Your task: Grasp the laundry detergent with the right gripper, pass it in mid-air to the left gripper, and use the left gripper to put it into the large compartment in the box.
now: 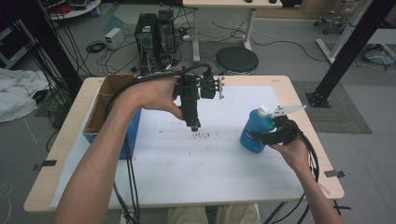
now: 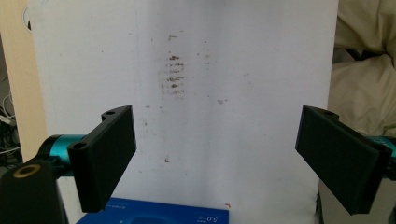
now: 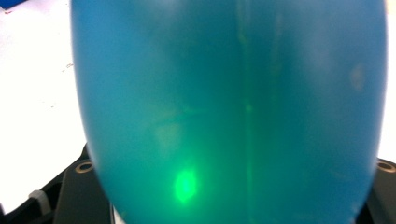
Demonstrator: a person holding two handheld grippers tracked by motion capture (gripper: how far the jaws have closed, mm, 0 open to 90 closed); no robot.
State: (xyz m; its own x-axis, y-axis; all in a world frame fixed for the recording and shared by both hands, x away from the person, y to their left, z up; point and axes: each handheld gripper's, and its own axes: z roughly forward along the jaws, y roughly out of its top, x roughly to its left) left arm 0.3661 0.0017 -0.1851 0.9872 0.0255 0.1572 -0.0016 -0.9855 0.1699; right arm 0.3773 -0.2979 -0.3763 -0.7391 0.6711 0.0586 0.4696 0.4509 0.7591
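Blue bottle [image 1: 254, 131] stands upright on the white sheet [image 1: 196, 163], right side of the tabletop [image 1: 56, 177], white cap [image 1: 264, 110] on top. It sits between the right gripper's [image 1: 273, 135] fingers: in the right gripper view the bottle [image 3: 224, 107] bulges across the frame, dark finger bases peeking out at both bottom corners, one either side of it. Fingers come at the bottle's lower half from its right, level with the tabletop. Whether the pads press on the bottle or only flank it: can't tell, the contact is hidden behind the bottle body. Bottle base looks down on the sheet, not lifted.

Right hand [image 1: 294, 154] grips the tool body just behind the bottle, cable trailing back off the near edge.

Left gripper [image 1: 194, 125] hangs above the sheet's middle, well apart from the bottle, fingers pointing down. Left gripper view: both black fingers [image 2: 105, 154] spread wide, nothing between them, bare sheet below. Released.

Brown smudge marks [image 2: 173, 77] lie on the sheet straight ahead of the left fingers; in the high view the same marks [image 1: 205, 135] sit just below the fingertips, between the left gripper and the bottle.

Open cardboard box [image 1: 105, 100] with a blue side stands at the tabletop's left edge, beyond the left forearm, far from both sets of fingers.
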